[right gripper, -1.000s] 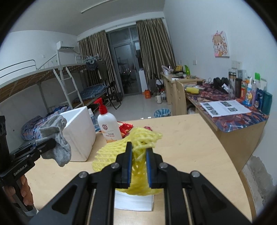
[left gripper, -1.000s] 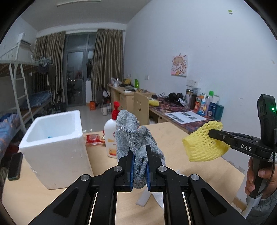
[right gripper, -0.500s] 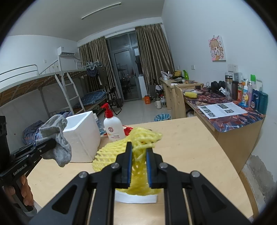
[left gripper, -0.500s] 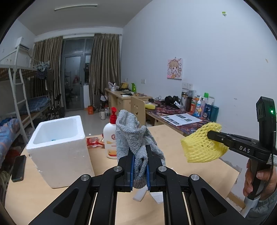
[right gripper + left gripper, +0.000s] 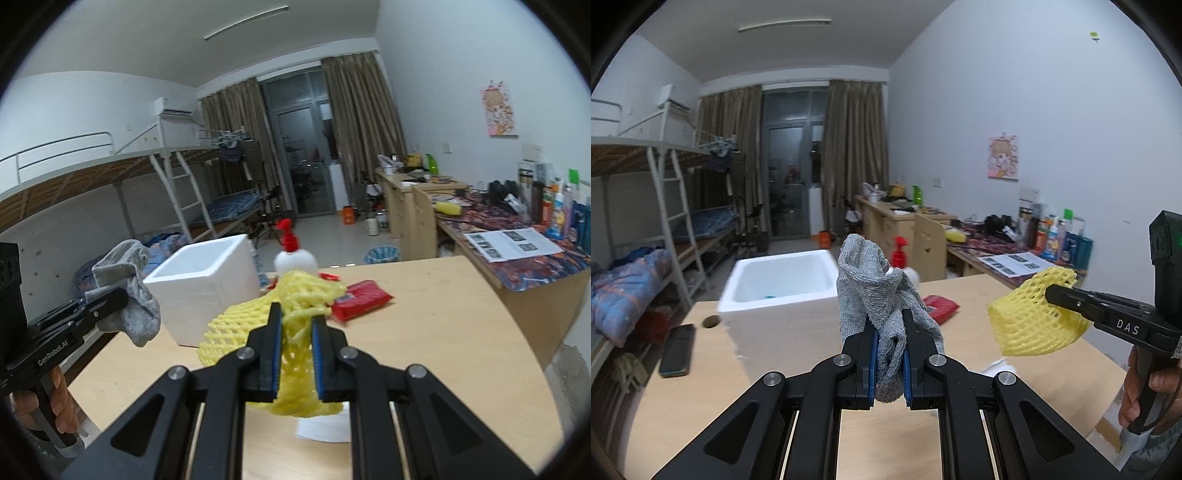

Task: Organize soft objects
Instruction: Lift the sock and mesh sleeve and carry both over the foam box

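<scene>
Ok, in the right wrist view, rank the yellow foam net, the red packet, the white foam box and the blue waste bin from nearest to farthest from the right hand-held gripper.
1. Yellow foam net: pinched in the right hand-held gripper.
2. Red packet: on the table, just ahead, slightly right.
3. White foam box: on the table, ahead left, a little farther back.
4. Blue waste bin: on the floor beyond the table's far edge.

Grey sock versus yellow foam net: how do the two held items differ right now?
The grey sock is dense knit fabric, folded and drooping; the yellow foam net is open mesh you can see through and keeps a puffed shape. The left gripper clamps the sock, the right gripper the net. Both are held above the table.
</scene>
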